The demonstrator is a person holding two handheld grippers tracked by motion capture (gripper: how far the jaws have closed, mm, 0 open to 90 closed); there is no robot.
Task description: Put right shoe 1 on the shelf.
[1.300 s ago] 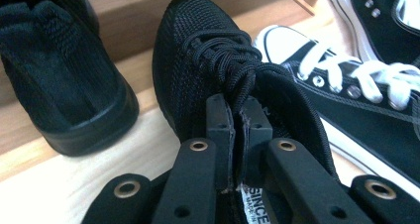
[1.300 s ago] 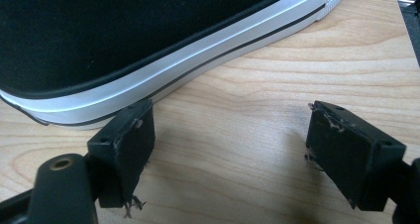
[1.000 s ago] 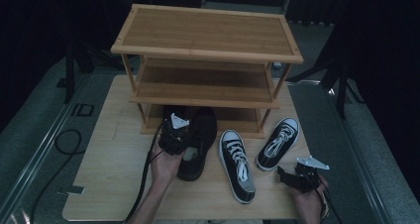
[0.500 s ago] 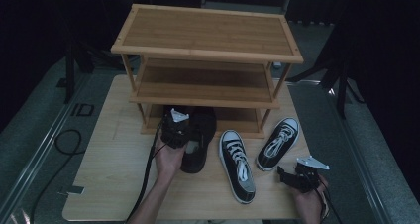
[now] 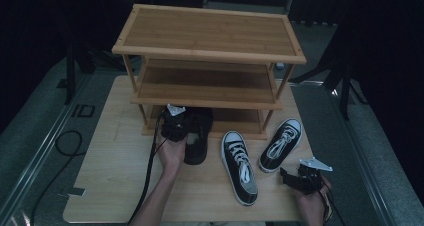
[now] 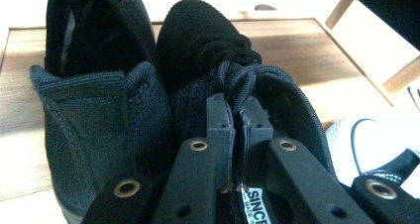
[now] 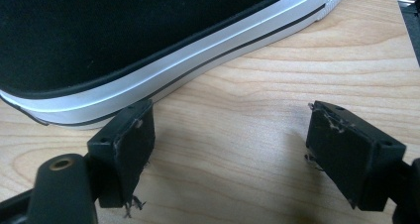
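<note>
In the left gripper view my left gripper (image 6: pixel 239 110) is shut on the tongue of a black knit shoe (image 6: pixel 208 40). A second black shoe (image 6: pixel 89 85) stands close against it on the left. From above, the left gripper (image 5: pixel 176 122) holds the black shoes (image 5: pixel 197 136) with their toes at the bottom shelf of the bamboo shoe rack (image 5: pixel 210 33). My right gripper (image 5: pixel 299 178) rests open near the board's front right corner. In its own view its jaws (image 7: pixel 228 135) stand wide apart over bare wood, beside the white sole of a black canvas sneaker (image 7: pixel 148 40).
Two black-and-white sneakers lie on the wooden board (image 5: pixel 115 151): one (image 5: pixel 240 167) in the middle front, the other (image 5: pixel 281 145) angled to its right. The rack has three shelves. A cable (image 5: pixel 65 146) loops on the grey floor at left.
My left hand has pushed the black shoe away from the person, its toe going further in under the rack's bottom shelf. The right hand has stayed put.
</note>
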